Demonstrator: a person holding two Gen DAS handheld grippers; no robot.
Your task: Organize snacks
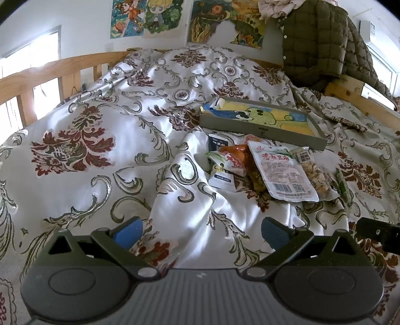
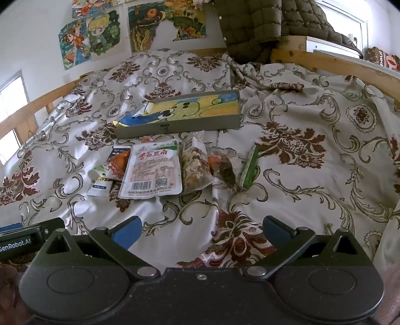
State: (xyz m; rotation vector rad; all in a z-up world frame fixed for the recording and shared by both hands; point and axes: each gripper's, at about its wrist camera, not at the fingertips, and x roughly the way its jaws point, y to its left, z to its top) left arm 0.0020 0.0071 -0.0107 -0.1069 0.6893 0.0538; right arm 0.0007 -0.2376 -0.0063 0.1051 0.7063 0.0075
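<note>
Nearest to us, our left gripper (image 1: 201, 231) hangs low over the patterned bedspread (image 1: 87, 140), its blue-padded fingers (image 1: 128, 233) spread wide with nothing between them. Our right gripper (image 2: 201, 231) sits just the same — jaws fully apart, empty, pointed up the bed. Both look parked short of the work, which suggests to us that no pick has begun.

Just beyond lies the snack pile, loose on the cloth. The large white packet (image 2: 152, 170) with red lettering and a barcode lies flat on top, overlapping an orange-red pouch (image 2: 120, 160) to its left and a clear bag of pale, nut-like pieces (image 2: 196, 165) to its right. A small white sachet (image 2: 100, 183) pokes out at the pile's left edge, and a slim green stick pack (image 2: 248, 167) lies a little apart on the right.

Behind the pile sits the shallow grey tray (image 2: 175, 126) with a cartoon picture on its floor — probably the destination, set close so each transfer stays short. One wrapper (image 2: 143, 108) already rests at its left end.

Farthest back, a quilted green jacket (image 1: 315, 45) drapes over the wooden bed frame (image 1: 350, 93), and posters (image 1: 147, 17) hang on the wall.
</note>
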